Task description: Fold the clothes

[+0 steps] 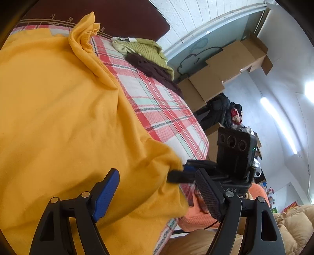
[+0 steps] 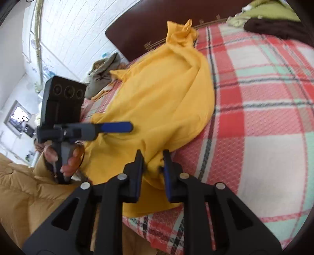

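A yellow garment (image 1: 64, 109) lies spread and rumpled on a plaid bedspread (image 1: 162, 109); it also shows in the right wrist view (image 2: 166, 98). My left gripper (image 1: 157, 188) is open just above the garment's near edge, holding nothing. My right gripper (image 2: 153, 166) is shut on a bunched corner of the yellow garment at the bed's near edge. The right gripper's fingers (image 1: 180, 174) show in the left wrist view pinching that corner. The left gripper (image 2: 115, 127) shows in the right wrist view, held in a hand above the cloth.
A green garment (image 1: 145, 49) and a dark brown one (image 1: 153, 70) lie at the bed's far end by the dark headboard (image 1: 125, 17). Cardboard boxes (image 1: 225, 68) stand beside the bed. A grey garment (image 2: 104, 74) lies on the bed's left side.
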Tool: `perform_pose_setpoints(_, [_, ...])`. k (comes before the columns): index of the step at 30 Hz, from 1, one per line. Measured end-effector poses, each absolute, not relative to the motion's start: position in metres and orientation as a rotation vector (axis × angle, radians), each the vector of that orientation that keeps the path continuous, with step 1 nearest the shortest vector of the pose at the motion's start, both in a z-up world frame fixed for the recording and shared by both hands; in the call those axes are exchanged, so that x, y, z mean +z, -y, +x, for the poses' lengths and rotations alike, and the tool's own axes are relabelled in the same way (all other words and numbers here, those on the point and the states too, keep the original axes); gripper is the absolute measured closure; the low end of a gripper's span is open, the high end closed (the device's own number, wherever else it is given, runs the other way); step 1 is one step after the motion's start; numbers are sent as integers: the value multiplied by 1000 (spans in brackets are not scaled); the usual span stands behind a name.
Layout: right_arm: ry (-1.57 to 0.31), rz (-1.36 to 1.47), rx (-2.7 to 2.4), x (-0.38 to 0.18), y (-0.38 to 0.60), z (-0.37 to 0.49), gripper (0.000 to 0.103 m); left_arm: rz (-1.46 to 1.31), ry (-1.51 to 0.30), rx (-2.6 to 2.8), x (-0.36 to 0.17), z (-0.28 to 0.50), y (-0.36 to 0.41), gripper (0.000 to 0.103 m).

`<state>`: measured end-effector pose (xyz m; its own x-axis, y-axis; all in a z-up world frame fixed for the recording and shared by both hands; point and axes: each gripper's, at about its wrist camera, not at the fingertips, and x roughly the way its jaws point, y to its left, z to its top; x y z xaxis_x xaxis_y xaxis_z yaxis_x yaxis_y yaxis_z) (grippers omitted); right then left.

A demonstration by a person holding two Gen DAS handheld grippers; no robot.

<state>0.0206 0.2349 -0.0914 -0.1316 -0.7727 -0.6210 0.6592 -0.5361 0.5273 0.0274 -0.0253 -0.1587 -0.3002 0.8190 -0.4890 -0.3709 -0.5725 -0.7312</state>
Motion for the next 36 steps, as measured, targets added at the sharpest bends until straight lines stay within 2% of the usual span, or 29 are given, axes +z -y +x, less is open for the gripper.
perform_pose_setpoints(2, [115,1052,-1866,-73,-231,30,84,-1122,653,1942,-159,32,30,21])
perform_pose_setpoints(5, [-129,965,-1958,-50,-206,51,84,-1112,675,1940,-159,35,36,21])
perform_pose_setpoints(8, [-398,902,-2004,-50,-172,74,83,-1105,704,1944,-160,38,44,21])
perform_pose_setpoints(11, [-562,843,-1974,-59,-143,92,76,-1104,727,1961,-161,41,53,21])
perform_pose_setpoints(15, [-738,795,-1893,-77,-118,117,58,-1114,754,1970,-164,43,61,21])
perform_pose_setpoints(16, [-768,786,-1860,-81,-114,124,57,-1118,751,1972,-164,43,61,21])
perform_pose_setpoints(19, [-746,746,-1761,-79,-118,140,57,-1125,726,1969,-163,42,56,21])
perform_pose_setpoints(25, [-377,800,-1734,-56,-164,115,55,-1142,712,1960,-167,39,49,21])
perform_pose_setpoints(27, [-232,827,-1765,-53,-183,99,49,-1149,708,1961,-169,40,49,21])
perform_pose_setpoints(30, [-43,927,-1844,-65,-203,61,48,-1161,687,1973,-169,42,48,21])
perform_pose_setpoints(36, [167,1073,-1928,-88,-205,4,48,-1179,559,2028,-158,53,37,21])
